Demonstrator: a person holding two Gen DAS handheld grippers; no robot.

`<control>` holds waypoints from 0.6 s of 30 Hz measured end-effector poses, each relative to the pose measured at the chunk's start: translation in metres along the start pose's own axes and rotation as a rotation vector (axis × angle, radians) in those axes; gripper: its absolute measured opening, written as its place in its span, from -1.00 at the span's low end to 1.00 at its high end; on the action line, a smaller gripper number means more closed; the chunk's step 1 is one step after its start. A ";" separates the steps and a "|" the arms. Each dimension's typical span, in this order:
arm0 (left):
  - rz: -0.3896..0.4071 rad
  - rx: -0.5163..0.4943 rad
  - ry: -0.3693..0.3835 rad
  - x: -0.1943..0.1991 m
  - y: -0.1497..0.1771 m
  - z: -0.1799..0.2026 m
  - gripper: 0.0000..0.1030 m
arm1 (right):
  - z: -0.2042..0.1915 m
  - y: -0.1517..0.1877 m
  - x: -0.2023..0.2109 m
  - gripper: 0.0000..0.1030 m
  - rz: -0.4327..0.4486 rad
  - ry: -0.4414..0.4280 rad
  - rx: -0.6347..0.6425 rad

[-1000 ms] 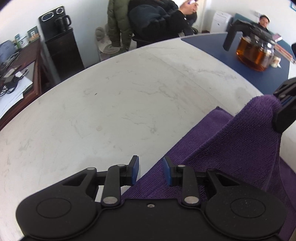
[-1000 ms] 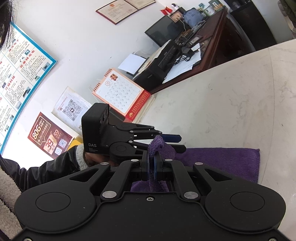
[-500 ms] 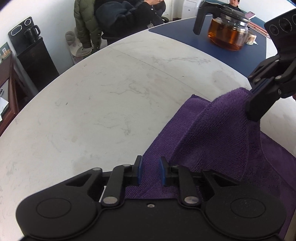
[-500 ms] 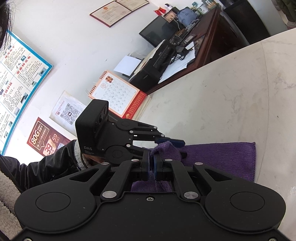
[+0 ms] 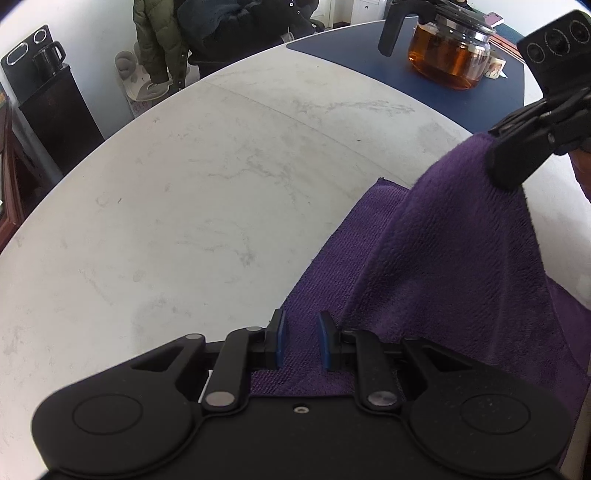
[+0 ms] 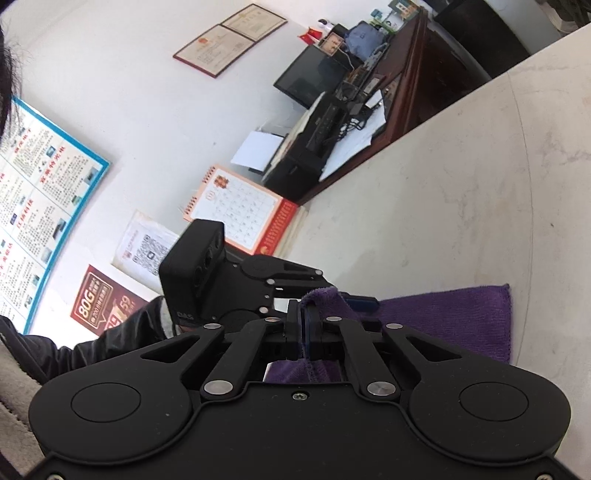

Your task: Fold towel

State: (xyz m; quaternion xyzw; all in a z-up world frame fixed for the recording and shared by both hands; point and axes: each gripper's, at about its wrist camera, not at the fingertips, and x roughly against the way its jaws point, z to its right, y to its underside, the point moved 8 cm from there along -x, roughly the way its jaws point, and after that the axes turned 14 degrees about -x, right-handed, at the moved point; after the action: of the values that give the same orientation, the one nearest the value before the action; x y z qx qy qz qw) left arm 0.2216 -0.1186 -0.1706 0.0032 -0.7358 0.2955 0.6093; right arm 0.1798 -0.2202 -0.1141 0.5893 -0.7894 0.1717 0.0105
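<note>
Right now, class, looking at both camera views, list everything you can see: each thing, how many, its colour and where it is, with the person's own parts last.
towel: one, purple, on the table, one corner lifted
table: one, white marble, with a blue section at the far end
glass pot: one, clear with amber liquid and black handle, on the blue section
calendar: one, white and red, against the wall
posters: several, on the wall
framed certificate: one, high on the wall
desk: one, dark wood, cluttered, beyond the table
seated people: dark and green coats, behind the table
left hand-held gripper: black, blue pads, slightly apart over the towel's edge
right hand-held gripper: black, shut on the raised corner
sleeve: black, lower left in the right view
</note>
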 end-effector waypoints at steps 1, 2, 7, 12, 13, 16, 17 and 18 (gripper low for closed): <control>0.000 0.003 0.005 0.000 0.000 -0.001 -0.67 | -0.001 -0.001 0.002 -0.97 0.004 -0.006 0.000; -0.001 0.004 0.008 0.000 0.000 -0.001 -0.67 | -0.002 -0.001 0.005 -0.97 0.007 -0.011 0.000; -0.005 -0.001 0.015 -0.002 -0.001 -0.002 -0.67 | -0.006 -0.003 0.013 -0.97 0.026 -0.031 -0.002; -0.006 -0.006 0.018 -0.003 -0.002 -0.002 -0.67 | -0.006 -0.006 0.022 -0.97 0.053 -0.039 -0.013; -0.006 -0.007 0.019 -0.003 -0.002 -0.002 -0.67 | -0.005 -0.007 0.025 -0.97 0.059 -0.037 -0.014; -0.007 -0.010 0.021 -0.004 -0.002 -0.003 -0.67 | -0.001 -0.011 0.030 -0.97 0.077 -0.034 -0.024; -0.008 -0.012 0.021 -0.004 -0.003 -0.003 -0.67 | -0.001 -0.012 0.032 -0.97 0.085 -0.035 -0.024; -0.008 -0.013 0.021 -0.004 -0.003 -0.003 -0.67 | -0.001 -0.014 0.033 -0.97 0.093 -0.036 -0.024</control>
State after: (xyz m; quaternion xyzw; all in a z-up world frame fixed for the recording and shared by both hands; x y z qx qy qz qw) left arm 0.2261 -0.1210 -0.1728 -0.0009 -0.7314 0.2881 0.6181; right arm 0.1820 -0.2544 -0.1025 0.5548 -0.8180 0.1520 -0.0048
